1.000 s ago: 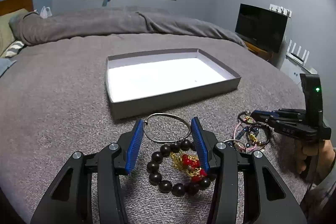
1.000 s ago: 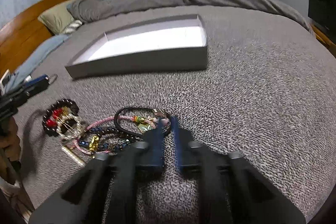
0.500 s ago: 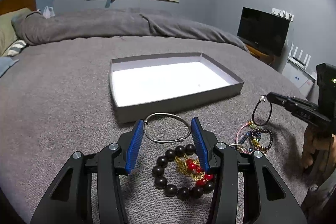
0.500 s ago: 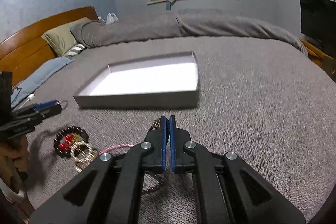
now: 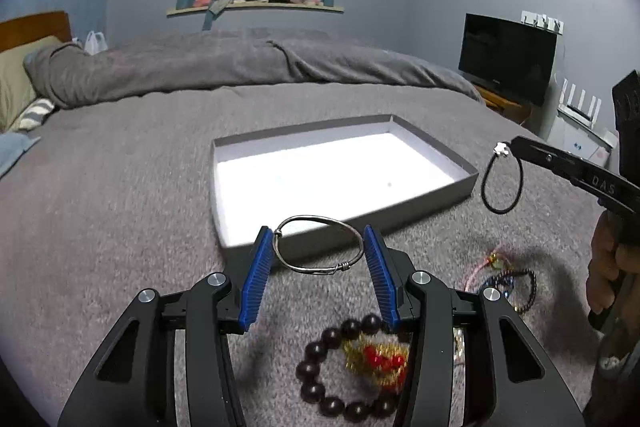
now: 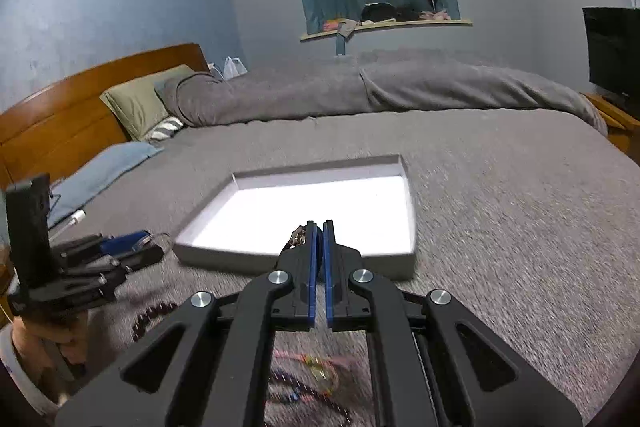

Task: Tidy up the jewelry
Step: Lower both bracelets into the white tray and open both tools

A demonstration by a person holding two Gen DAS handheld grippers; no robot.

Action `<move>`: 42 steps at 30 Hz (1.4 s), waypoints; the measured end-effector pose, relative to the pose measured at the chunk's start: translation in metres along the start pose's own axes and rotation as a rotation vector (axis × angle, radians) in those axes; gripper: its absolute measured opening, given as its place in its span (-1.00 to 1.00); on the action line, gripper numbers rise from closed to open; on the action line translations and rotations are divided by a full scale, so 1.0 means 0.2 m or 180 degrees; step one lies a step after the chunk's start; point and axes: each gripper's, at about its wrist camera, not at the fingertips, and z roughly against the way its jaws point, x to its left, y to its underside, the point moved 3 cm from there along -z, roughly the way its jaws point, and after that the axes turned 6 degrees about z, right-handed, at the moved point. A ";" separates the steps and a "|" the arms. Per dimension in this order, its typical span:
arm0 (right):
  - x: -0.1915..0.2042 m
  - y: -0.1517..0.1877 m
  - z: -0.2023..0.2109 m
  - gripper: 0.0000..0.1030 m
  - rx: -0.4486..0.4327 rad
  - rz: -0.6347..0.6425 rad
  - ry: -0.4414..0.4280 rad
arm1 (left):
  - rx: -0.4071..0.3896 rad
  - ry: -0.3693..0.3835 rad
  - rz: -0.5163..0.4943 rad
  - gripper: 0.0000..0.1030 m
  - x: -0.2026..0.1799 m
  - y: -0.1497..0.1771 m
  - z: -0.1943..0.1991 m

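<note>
- Left gripper (image 5: pixel 318 259): jaws part-open, blue pads pressed on either side of a silver wire bangle (image 5: pixel 316 247); bangle held level, clear of the blanket, just in front of the box's near wall.
- Right gripper (image 6: pixel 318 239): jaws closed, pinching a black cord loop (image 5: pixel 502 185) by its small white charm; loop hanging free in the air, beside the box's right corner in the left wrist view. In the right wrist view only a bit of the cord visible at the pad tips.
- Grey box (image 5: pixel 436 193): shallow, open, white inside, flat on the grey blanket (image 5: pixel 120 195); nothing seen in it but a tiny dark speck.
- Dark bead bracelet (image 5: pixel 320 359): on the blanket under the left gripper, ringed around a gold-and-red piece (image 5: pixel 380 361).
- Tangle of pink, blue and dark beaded strands (image 5: pixel 504 279): on the blanket, right of the bead bracelet, below the hanging loop; blurred in the right wrist view.
- Hand (image 5: pixel 608 267): at the right edge, around the right gripper's handle.
- Television (image 5: pixel 506 57): dark screen, beyond the bed at the right.
</note>
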 end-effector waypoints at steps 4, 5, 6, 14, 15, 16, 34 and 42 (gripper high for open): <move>0.00 -0.08 -0.08 -0.94 -0.0034 0.0018 -0.0057 | -0.0051 -0.0029 0.0004 -0.07 0.00 -0.07 -0.04; 0.00 -0.10 -0.11 -0.94 -0.0023 0.0021 -0.0065 | -0.0058 -0.0035 0.0024 -0.07 0.01 -0.09 -0.05; 0.00 -0.11 -0.14 -0.94 -0.0011 0.0021 -0.0062 | -0.0066 -0.0045 0.0052 -0.07 0.02 -0.12 -0.07; -0.10 -0.10 -0.39 -0.94 0.0271 -0.0097 -0.0012 | 0.0167 -0.0063 0.0152 -0.07 0.08 -0.24 -0.33; -0.12 -0.09 -0.42 -0.94 0.0326 -0.0100 0.0031 | 0.0230 -0.0069 0.0141 -0.07 0.09 -0.24 -0.37; -0.14 -0.08 -0.44 -0.94 0.0369 -0.0114 0.0061 | 0.0273 -0.0089 0.0137 -0.07 0.10 -0.24 -0.40; -0.18 0.02 -0.39 -0.13 0.0442 -0.0181 0.0134 | 0.0478 -0.0039 0.0209 0.51 0.20 -0.14 -0.40; -0.12 0.08 -0.16 -0.07 0.0311 -0.0048 0.0159 | 0.0261 0.0130 0.0046 0.51 0.17 -0.05 -0.11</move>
